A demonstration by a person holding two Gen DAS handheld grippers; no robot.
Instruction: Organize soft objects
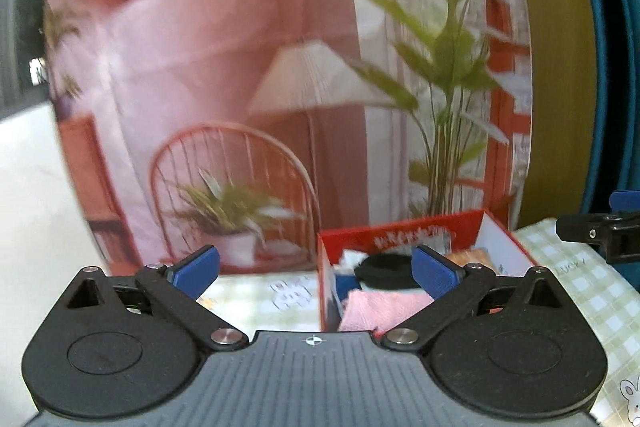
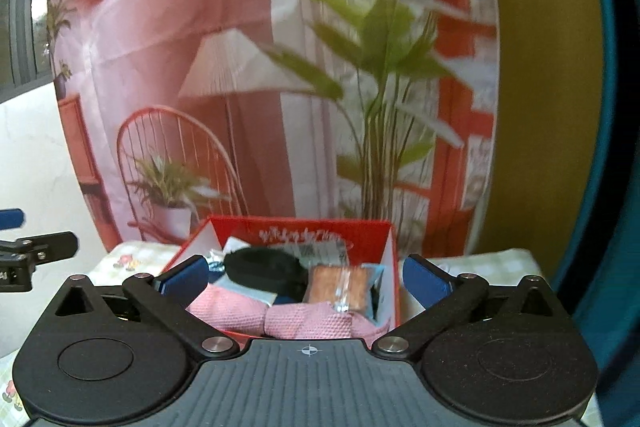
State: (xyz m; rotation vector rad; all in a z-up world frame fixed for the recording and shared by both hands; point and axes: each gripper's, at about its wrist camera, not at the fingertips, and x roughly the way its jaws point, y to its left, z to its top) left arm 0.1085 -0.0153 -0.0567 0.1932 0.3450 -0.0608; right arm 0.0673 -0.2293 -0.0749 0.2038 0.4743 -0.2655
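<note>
Both my grippers hang above the table, and both are spread wide with nothing between the blue pads. My left gripper (image 1: 316,273) looks past the near left corner of the red box (image 1: 424,227); my right gripper (image 2: 306,281) faces the box head on.

The box stands open on the green-checked tablecloth (image 1: 588,287), close to the printed backdrop (image 1: 240,67) with its lamp, wire chair and leafy plants. Inside, right at the near wall, lies the pink waffle-textured cloth (image 2: 288,315), bunched into two soft folds and filling the front of the box. My right pads sit to either side of it in the view, not touching it. Behind the pink cloth is a black soft item (image 2: 264,271), rounded and dark, and beside it on the right a clear-wrapped orange-brown packet (image 2: 340,287) standing upright. A pale blue-grey piece (image 2: 248,289) peeks out between the black item and the pink cloth.

From my left camera I catch the tip of my right gripper at the far right edge, over the cloth-covered table.
</note>
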